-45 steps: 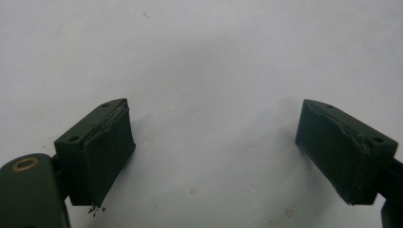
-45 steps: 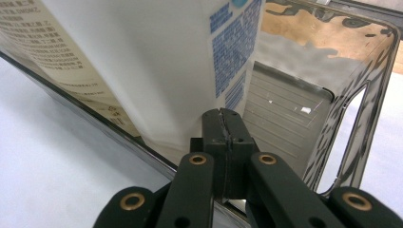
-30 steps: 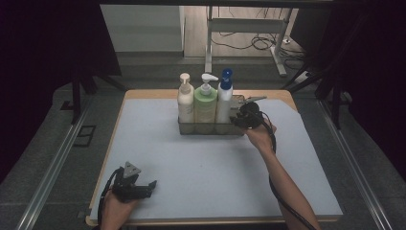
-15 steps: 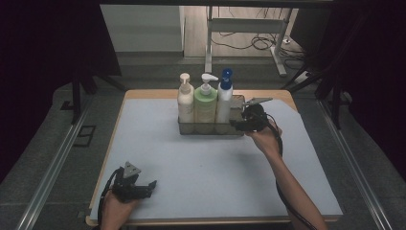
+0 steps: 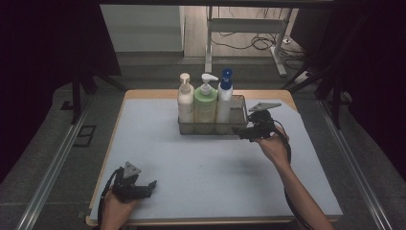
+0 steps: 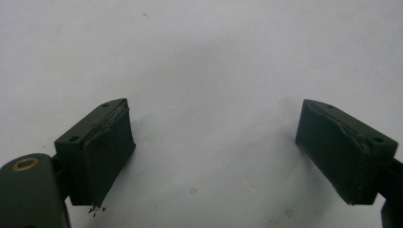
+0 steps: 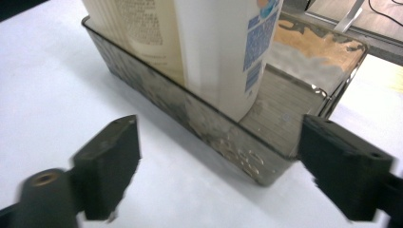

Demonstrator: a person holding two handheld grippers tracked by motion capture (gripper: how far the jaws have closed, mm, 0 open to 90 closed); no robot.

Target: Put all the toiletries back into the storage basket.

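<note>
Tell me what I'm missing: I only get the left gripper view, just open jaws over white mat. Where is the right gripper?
Observer: The right gripper is at the right end of a clear tray on the table's far side.
Operator: Is it holding the tray?
Observer: No. Its jaws have just been opening; the tray's corner sits between them, with the pads off it.
Operator: What's in the tray?
Observer: Three upright bottles: a cream bottle, a green bottle and a blue-capped bottle. The tray's right end is bare.

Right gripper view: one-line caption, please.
Open right gripper facing the clear tray's corner, white bottle standing inside.
</note>
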